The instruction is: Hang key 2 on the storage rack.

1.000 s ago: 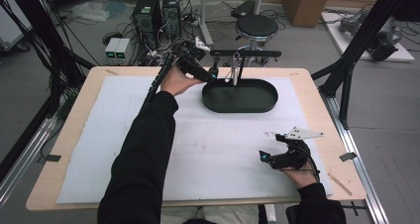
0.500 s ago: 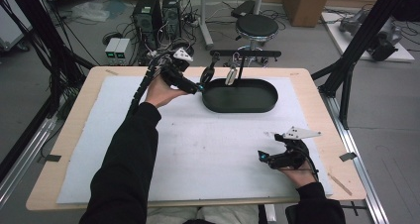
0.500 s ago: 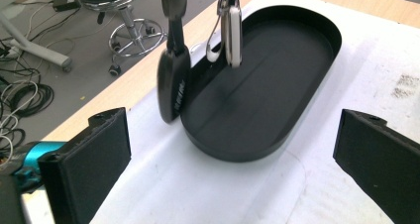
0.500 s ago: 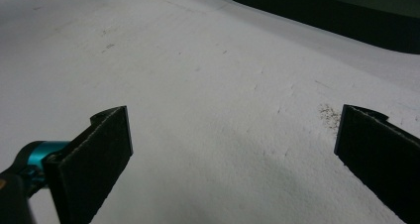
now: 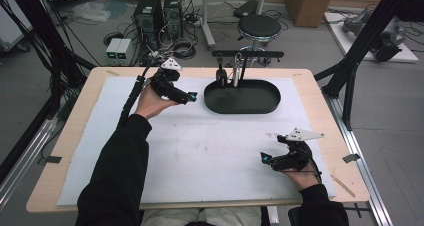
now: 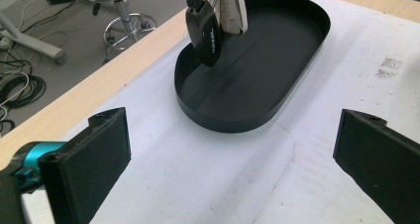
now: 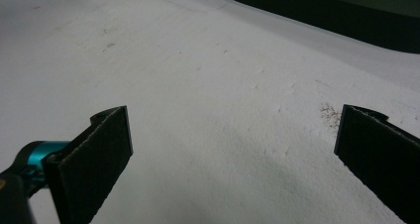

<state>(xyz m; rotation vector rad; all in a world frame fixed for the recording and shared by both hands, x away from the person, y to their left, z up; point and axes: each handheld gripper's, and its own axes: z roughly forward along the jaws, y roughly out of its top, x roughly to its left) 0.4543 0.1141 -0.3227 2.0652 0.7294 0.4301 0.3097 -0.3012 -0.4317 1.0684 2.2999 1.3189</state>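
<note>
1. Since the earlier frames, left hand-held gripper (image 5: 191,97) has drawn back from the black oval tray (image 5: 270,102) and now hovers just beside its left end, clear of the rim; right hand-held gripper (image 5: 264,158) has stayed low over the near right part of the bench.
2. Left hand-held gripper: jaws spread wide and empty, as the left gripper view shows, with the tray (image 6: 302,60) ahead between them.
3. Right hand-held gripper: jaws likewise spread, holding nothing, above bare white mat (image 7: 208,115); the tray's dark wall (image 7: 317,21) lies well ahead.
4. Task things: a black key fob (image 6: 204,33) and a silvery clip-like piece (image 6: 233,11) hang from a black rack (image 5: 247,53) that stands over the tray's far left end. The fob's lower end dips inside the tray; whether it touches the floor cannot be told.
5. Progress (judged): the hung items appear to be in place and released, or not yet taken; the tray floor is otherwise empty, so most of the work seems either finished or ahead.
6. Edges and room: the white mat (image 5: 200,151) offers broad open ground between the two grippers. The tray's upright wall and the rack's crossbar are the obstacles near the left gripper; the bench edge (image 5: 345,136) lies close to the right one.
</note>
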